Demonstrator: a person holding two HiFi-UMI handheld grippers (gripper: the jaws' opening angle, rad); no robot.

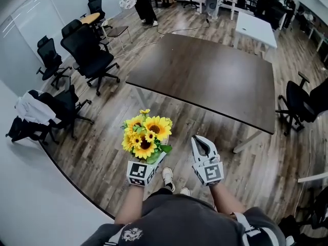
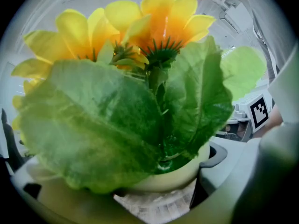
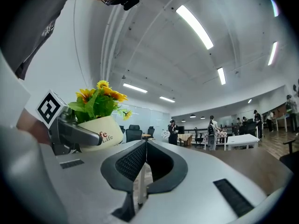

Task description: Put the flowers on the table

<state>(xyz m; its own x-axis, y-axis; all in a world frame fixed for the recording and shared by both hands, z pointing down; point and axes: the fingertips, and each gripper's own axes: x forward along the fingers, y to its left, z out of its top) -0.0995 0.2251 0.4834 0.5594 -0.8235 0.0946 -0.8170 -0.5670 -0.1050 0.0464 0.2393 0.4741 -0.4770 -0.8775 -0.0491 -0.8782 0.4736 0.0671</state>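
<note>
- Far left in the head view, at about 9 o'clock from the picture's middle, a white jacket [image 1: 29, 108] lies over a black chair.
- Higher, at about 10 o'clock, several black office chairs [image 1: 88, 55] stand on the wooden floor [image 1: 118, 111].
- The left gripper [image 1: 151, 163] is low in the head view, at about 7 o'clock from the middle. In its own view the two jaws press on both sides of a cream pot [image 2: 175, 174], so it holds the pot firmly.
- The flowers [image 1: 145, 132], yellow sunflowers with big green leaves, stand upright in this pot. They are in the air over the floor, not on any table.
- The right gripper [image 1: 201, 143] is just beside the flowers, at their 3 o'clock. Its jaws are closed together and nothing is between them.
- The dark table [image 1: 205, 76] is in front of the person, at about 1 o'clock from the flowers and well apart from them.
- A white table [image 1: 254, 27] stands farther away, at 1 o'clock from the dark one.
- At the right edge, at 3 o'clock, one more black chair [image 1: 300, 104] stands near the dark table's corner.
</note>
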